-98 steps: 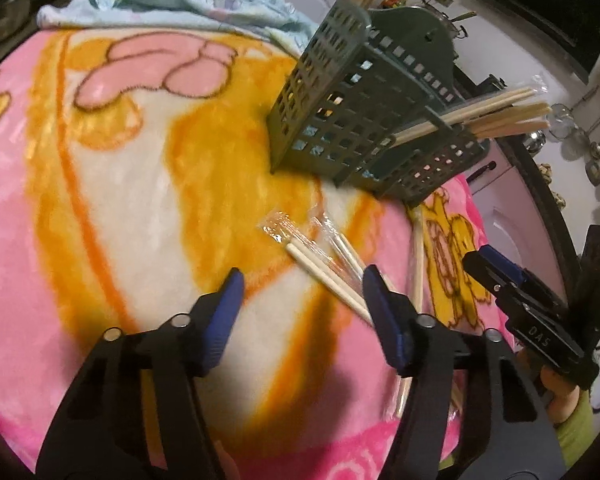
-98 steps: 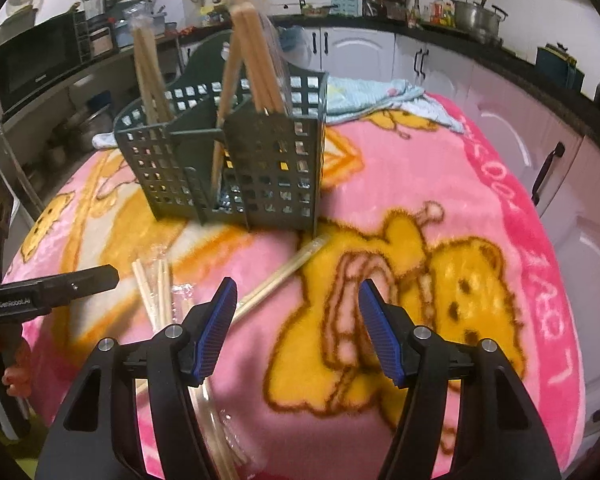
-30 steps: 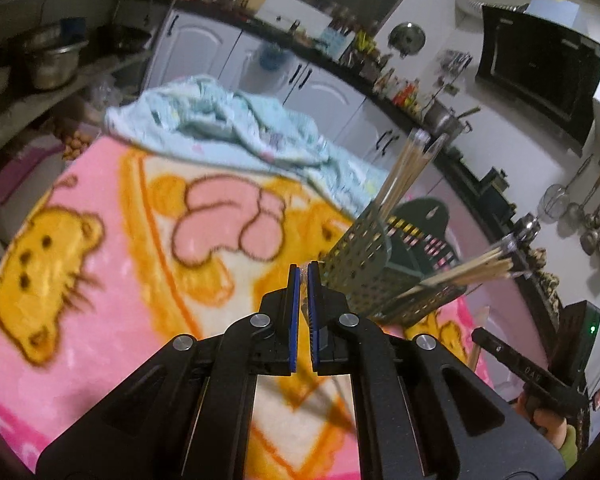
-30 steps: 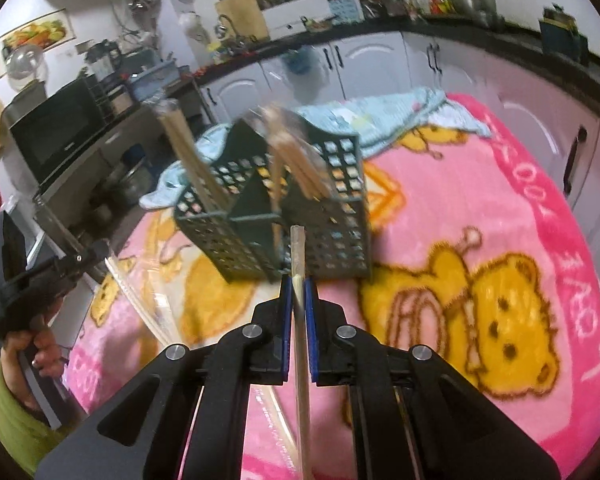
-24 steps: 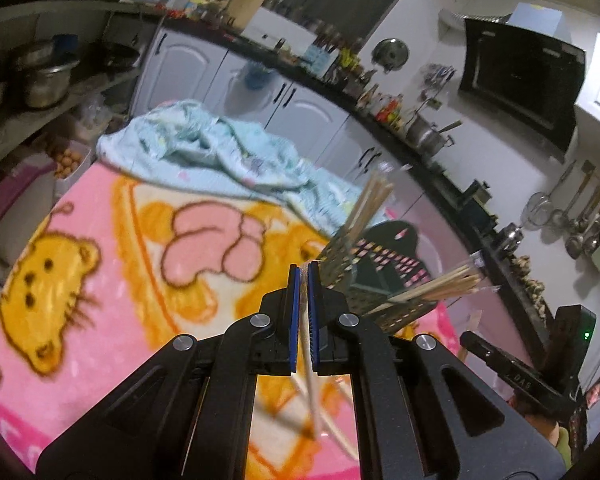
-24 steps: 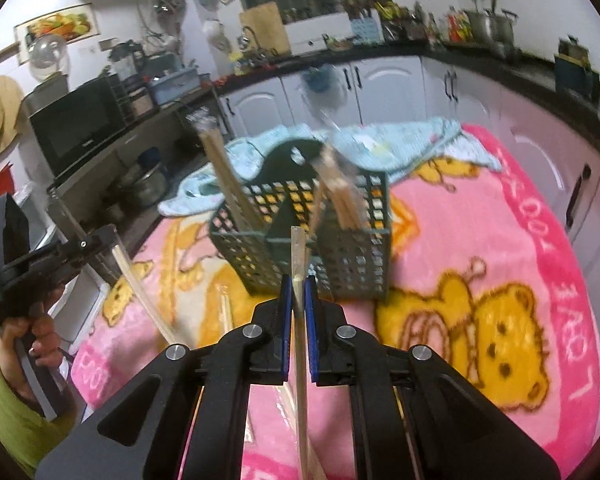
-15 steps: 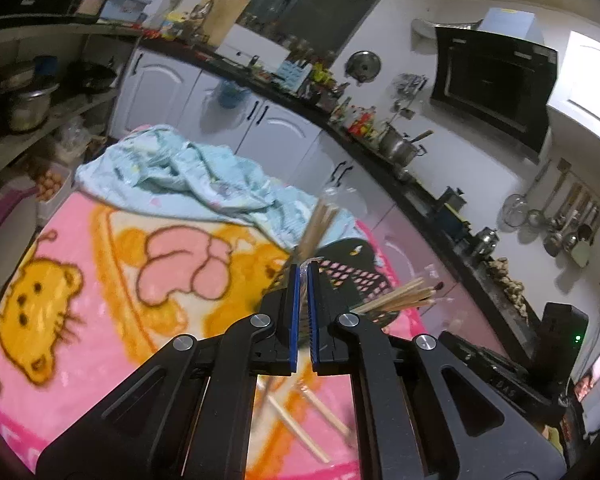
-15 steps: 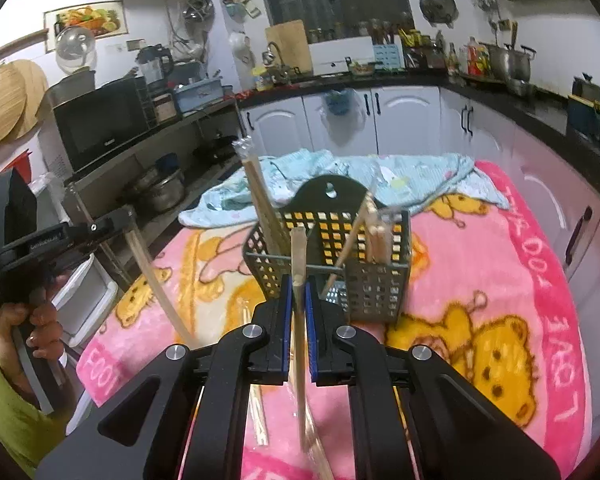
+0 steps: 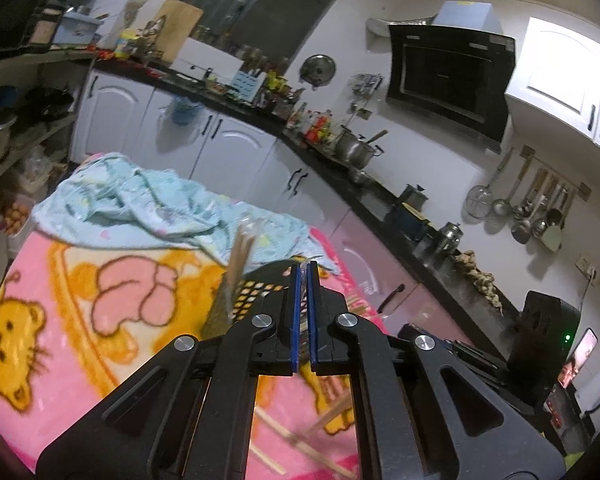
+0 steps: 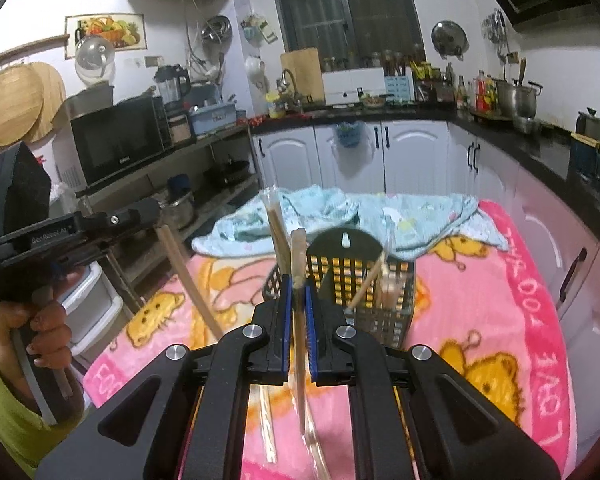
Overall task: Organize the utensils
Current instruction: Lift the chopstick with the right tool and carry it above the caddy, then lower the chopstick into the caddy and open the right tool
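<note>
We start at the nine o'clock edge of the right wrist view, where our left hand [image 10: 46,332] grips the handle of the left gripper [image 10: 156,210]. Its jaws are pinched onto a wrapped pair of chopsticks [image 10: 190,280], which slants down toward five o'clock over the pink cartoon blanket [image 10: 520,320]. In the left wrist view the same gripper [image 9: 304,312] shows its blue pads nearly together, with only a thin sliver of wrapper in the slit.

Moving toward the centre of the right wrist view, the right gripper [image 10: 298,320] is clamped on a second pair of chopsticks [image 10: 298,264]. This pair stands almost upright, its top poking out toward twelve o'clock and its lower end hanging below the pads toward six o'clock.

Just past the pads, toward one o'clock, sits the dark green utensil basket [image 10: 364,280] on the blanket. One bundle of chopsticks rises from its left compartment, and more lean in the right one. In the left wrist view the basket [image 9: 244,300] lies just behind the pads at about eleven o'clock, mostly hidden by the gripper body.

More wrapped chopsticks [image 10: 268,424] lie loose on the blanket at six o'clock, under the right gripper. A crumpled light blue cloth [image 10: 380,216] covers the far end of the blanket at twelve o'clock.

At three o'clock in the left wrist view, part of the right gripper's body [image 9: 548,328] shows a green light.
</note>
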### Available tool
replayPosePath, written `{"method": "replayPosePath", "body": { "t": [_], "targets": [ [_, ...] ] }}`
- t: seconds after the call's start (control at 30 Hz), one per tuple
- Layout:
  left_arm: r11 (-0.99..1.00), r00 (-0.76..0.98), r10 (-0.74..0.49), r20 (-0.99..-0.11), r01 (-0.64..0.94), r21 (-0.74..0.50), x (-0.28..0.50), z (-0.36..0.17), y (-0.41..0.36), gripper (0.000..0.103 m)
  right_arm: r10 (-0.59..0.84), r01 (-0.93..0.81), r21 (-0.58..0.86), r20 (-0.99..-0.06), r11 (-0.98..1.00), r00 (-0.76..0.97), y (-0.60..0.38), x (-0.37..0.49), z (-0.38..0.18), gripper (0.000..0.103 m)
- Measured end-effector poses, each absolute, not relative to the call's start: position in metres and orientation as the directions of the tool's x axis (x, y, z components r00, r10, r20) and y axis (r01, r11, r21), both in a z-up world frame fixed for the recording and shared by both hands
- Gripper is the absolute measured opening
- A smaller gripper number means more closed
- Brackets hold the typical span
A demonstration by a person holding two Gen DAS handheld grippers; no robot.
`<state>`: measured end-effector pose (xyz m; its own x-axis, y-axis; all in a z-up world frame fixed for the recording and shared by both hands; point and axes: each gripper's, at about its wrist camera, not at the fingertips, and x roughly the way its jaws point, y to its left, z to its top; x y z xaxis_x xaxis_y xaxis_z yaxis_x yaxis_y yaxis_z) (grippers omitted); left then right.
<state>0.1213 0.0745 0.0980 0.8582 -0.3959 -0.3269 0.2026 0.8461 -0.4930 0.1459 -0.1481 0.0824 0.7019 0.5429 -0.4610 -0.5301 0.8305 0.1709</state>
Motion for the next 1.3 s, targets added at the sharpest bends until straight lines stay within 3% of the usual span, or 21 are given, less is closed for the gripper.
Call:
{"method": "replayPosePath", "body": {
  "t": [0.3,0.77,1.03,1.3],
  "targets": [
    [0.831,0.847,-0.45,-0.284,0.28,-0.48,0.14,0.131,0.051,0.001,0.555,-0.544,0.15,-0.389,0.825,0.735,-0.151,0.147,0.115,0.006],
    [0.859,0.875,-0.42,-0.24,0.298,-0.416,0.17,0.175,0.041,0.001,0.548,-0.541,0.103,-0.257,0.835,0.796,-0.15,0.16,0.168,0.007],
    [0.87,0.888,-0.398,-0.23,0.286,-0.402,0.186,0.179,0.043,0.001,0.501,-0.499,0.059,-0.185,0.865,0.846,-0.153,0.182,0.189,0.006],
    [0.882,0.891,-0.38,-0.25,0.267,-0.387,0.2,0.163,0.045,0.001,0.451,-0.448,0.06,-0.187,0.892,0.873,-0.158,0.217,0.176,0.006]
  ]
}}
